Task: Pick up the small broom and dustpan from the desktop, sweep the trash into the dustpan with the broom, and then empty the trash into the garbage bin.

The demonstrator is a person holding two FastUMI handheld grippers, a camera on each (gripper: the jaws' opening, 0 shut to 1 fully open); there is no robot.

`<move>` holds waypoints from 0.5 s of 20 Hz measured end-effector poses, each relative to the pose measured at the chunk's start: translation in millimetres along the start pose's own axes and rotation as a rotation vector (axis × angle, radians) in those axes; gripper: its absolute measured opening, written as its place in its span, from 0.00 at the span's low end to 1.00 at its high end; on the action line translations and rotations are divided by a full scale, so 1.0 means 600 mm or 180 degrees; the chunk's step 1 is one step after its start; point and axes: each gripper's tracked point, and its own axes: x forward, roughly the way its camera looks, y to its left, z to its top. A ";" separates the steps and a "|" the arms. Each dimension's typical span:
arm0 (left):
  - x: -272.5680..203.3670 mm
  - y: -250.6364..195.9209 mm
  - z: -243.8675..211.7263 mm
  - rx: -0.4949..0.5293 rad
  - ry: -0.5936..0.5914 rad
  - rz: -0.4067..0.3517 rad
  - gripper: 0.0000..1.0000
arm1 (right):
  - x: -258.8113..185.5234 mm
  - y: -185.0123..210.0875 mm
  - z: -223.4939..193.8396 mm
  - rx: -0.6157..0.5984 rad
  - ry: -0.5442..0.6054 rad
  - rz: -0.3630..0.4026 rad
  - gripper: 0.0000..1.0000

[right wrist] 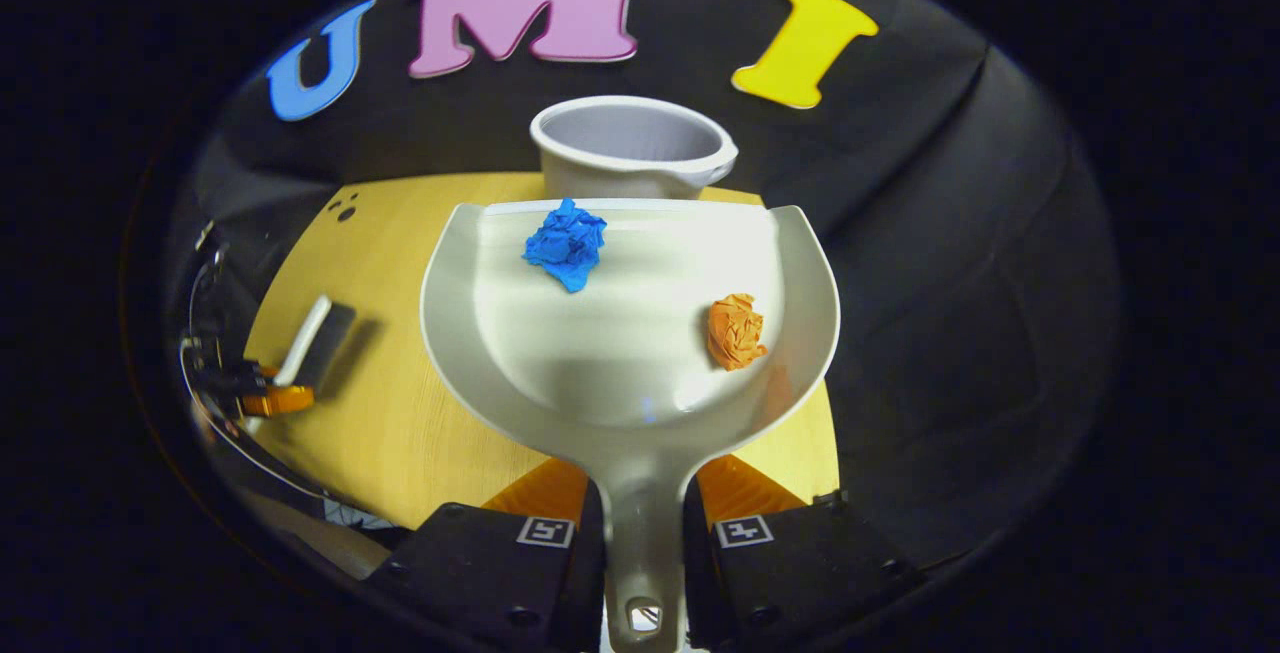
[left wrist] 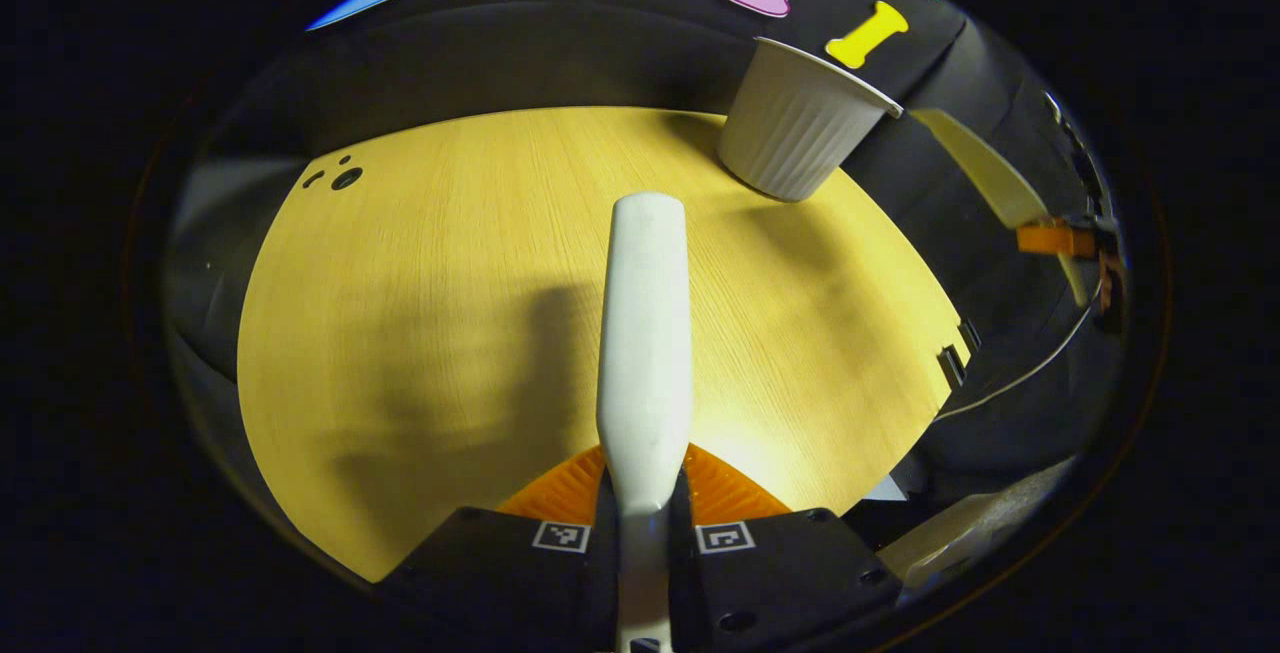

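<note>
since the left hand-held gripper (left wrist: 645, 523) is clamped on the broom (left wrist: 645, 333), held over the worktop (left wrist: 400, 333), and the right hand-held gripper (right wrist: 645, 533) is clamped on the dustpan (right wrist: 630, 353) handle, emptying seems the step in hand. the blue wad (right wrist: 566, 243) and orange wad (right wrist: 735, 331) are carried in the pan; its front lip should be brought over the bin (right wrist: 632, 148) before it is tipped slowly.

white dustpan (right wrist: 640, 333); blue paper wad (right wrist: 566, 243); orange paper wad (right wrist: 735, 331); white ribbed bin (left wrist: 795, 123); yellow woodgrain desktop (left wrist: 430, 293).
</note>
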 end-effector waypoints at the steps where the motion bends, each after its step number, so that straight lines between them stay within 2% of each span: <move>1: -0.005 -0.002 -0.004 0.0005 -0.0015 -0.0036 0.24 | 0.003 -0.022 0.029 0.0008 -0.0061 -0.0108 0.36; 2: -0.007 -0.001 -0.007 0.0013 -0.0031 -0.0058 0.22 | 0.007 -0.040 0.055 -0.0037 -0.0096 -0.0247 0.36; 3: -0.010 -0.001 -0.010 0.0016 -0.0042 -0.0073 0.22 | 0.006 -0.068 0.079 -0.0109 -0.0117 -0.0398 0.32; 5: -0.018 0.004 -0.017 0.0016 -0.0066 -0.0091 0.24 | 0.018 -0.092 0.125 -0.0271 -0.0128 -0.0652 0.36; 7: -0.024 0.012 -0.027 0.0018 -0.0090 -0.0086 0.24 | 0.019 -0.111 0.160 -0.0455 -0.0116 -0.0812 0.36; 8: -0.027 0.016 -0.031 0.0017 -0.0099 -0.0086 0.24 | 0.025 -0.114 0.177 -0.0574 -0.0088 -0.0873 0.41; 9: -0.030 0.020 -0.036 0.0011 -0.0104 -0.0086 0.24 | 0.034 -0.117 0.196 -0.0699 -0.0051 -0.0938 0.36; 10: -0.031 0.026 -0.041 0.0004 -0.0112 -0.0077 0.24 | 0.041 -0.120 0.209 -0.0826 -0.0002 -0.0997 0.41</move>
